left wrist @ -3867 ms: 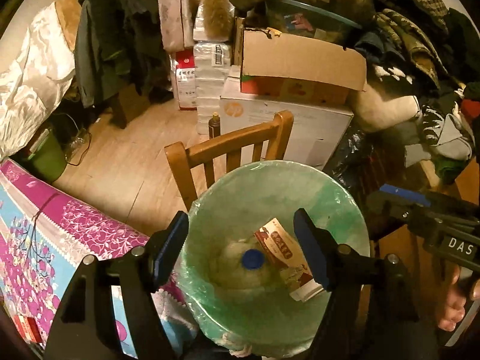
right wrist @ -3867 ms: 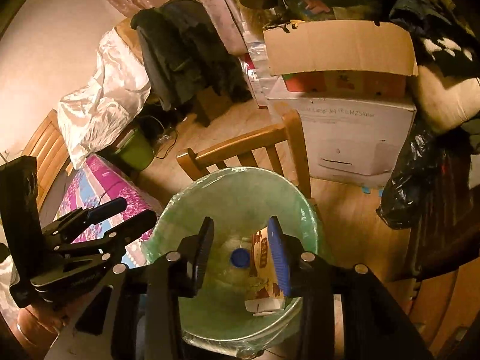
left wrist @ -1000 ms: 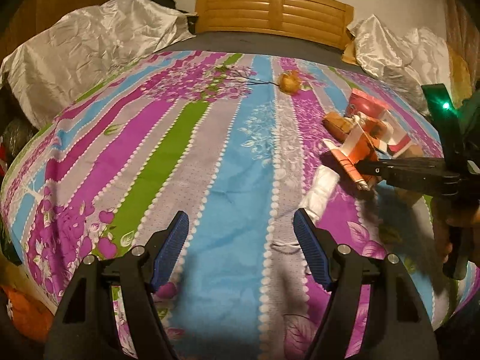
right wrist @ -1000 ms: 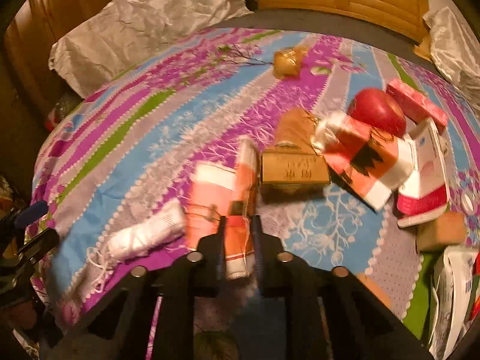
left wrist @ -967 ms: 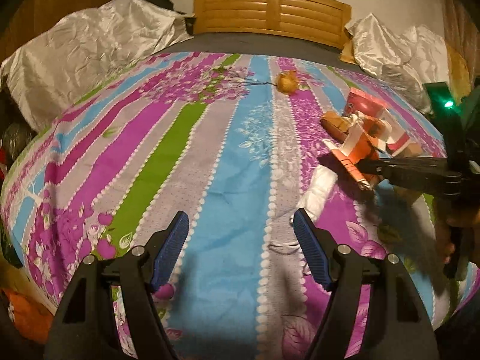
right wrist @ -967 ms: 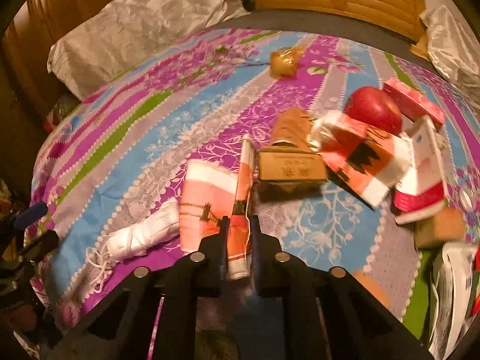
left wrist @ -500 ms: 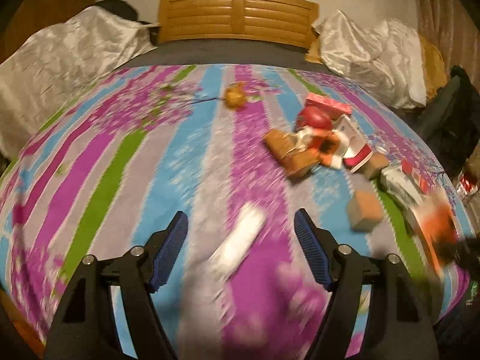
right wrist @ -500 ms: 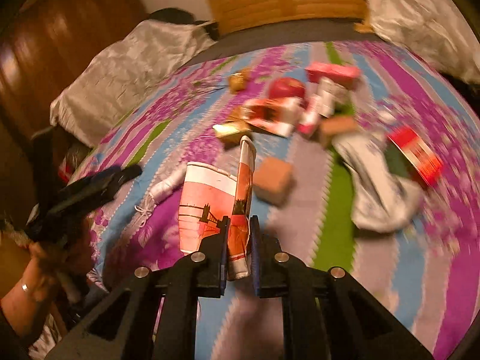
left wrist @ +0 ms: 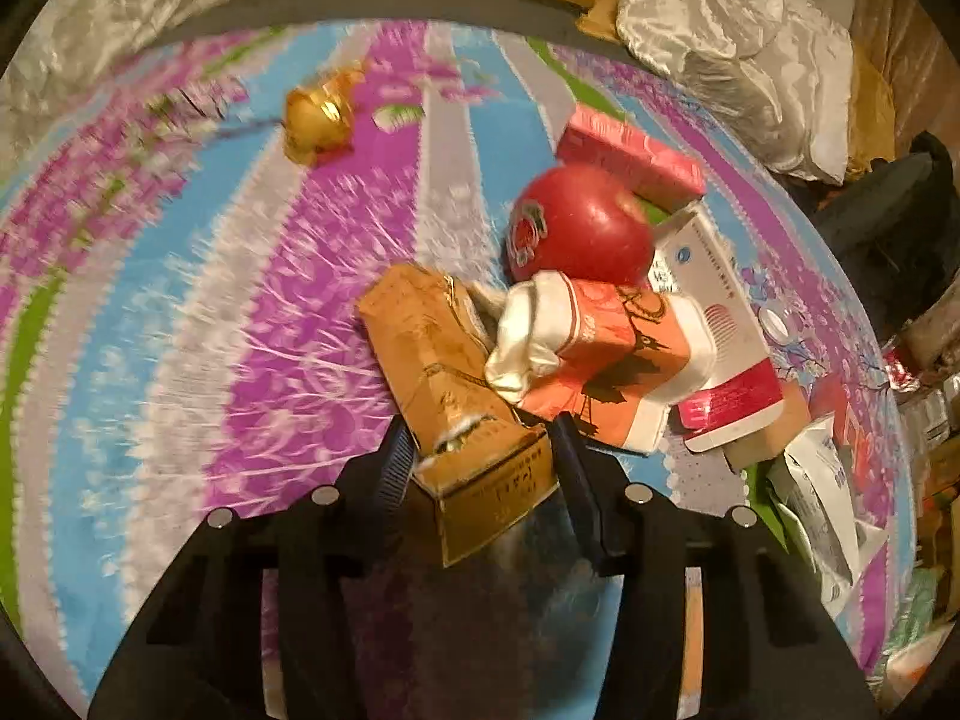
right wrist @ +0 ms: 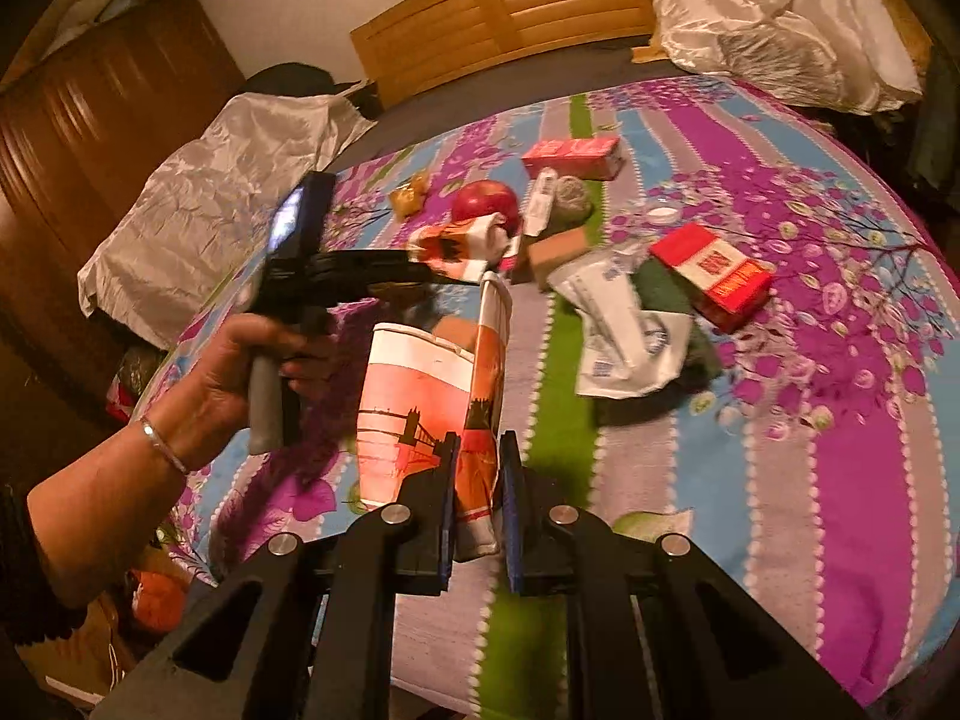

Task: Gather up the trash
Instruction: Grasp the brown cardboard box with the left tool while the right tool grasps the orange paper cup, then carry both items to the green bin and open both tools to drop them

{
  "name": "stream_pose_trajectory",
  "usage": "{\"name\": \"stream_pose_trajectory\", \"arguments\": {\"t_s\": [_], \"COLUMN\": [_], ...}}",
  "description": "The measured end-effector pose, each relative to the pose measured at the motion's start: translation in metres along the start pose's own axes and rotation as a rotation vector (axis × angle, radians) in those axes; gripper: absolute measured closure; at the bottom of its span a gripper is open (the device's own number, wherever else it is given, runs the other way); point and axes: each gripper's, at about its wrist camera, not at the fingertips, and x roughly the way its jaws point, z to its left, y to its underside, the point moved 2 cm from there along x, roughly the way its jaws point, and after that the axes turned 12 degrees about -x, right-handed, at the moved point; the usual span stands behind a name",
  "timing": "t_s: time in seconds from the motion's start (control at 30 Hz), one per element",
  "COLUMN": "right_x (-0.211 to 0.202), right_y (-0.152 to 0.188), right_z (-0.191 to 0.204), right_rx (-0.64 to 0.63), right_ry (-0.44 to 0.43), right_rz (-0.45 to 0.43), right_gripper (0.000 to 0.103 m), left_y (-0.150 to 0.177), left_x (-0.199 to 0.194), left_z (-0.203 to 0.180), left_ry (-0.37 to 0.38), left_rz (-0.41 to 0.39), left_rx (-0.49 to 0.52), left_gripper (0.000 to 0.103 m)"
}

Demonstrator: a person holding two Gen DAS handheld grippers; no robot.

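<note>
Bedroom, warm dim light; wooden headboard [right wrist: 510, 12] at the far end, crumpled silver bedding [right wrist: 774, 18] alongside. Striped floral bedspread [right wrist: 840, 360] strewn with trash.

Ahead of left gripper [left wrist: 480, 462]: brown carton [left wrist: 450, 372] lying end-on between the jaws, near end right at the pads. Jaws closing on it; blue pads flank both sides, contact on the left side likely, full clamp not certain. Just beyond the carton: crushed orange paper cup [left wrist: 594, 354], red apple [left wrist: 576, 228], pink box [left wrist: 630, 156], white-and-red box [left wrist: 720, 336]. Gold wrapper [left wrist: 318, 114] well apart, far left.

Right gripper [right wrist: 477, 504]: clenched tight on a flattened orange paper cup [right wrist: 432, 402], cup standing up from the fingers, clear of the bedspread. To its left, a hand [right wrist: 240, 372] gripping the other tool's handle. Further ahead and right: white plastic packet [right wrist: 624, 324], red carton [right wrist: 714, 276].
</note>
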Motion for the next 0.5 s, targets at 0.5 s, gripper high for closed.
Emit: {"name": "stream_pose_trajectory", "arguments": {"t_s": [0.5], "right_x": [-0.068], "right_y": [0.015], "right_z": [-0.007], "right_rx": [0.032], "right_ry": [0.075], "right_rz": [-0.111], "right_gripper": [0.089], "left_y": [0.119], "left_x": [-0.147], "left_z": [-0.018], "left_ry": [0.136], "left_rz": [-0.088], "left_rx": [0.118], "left_gripper": [0.058]}}
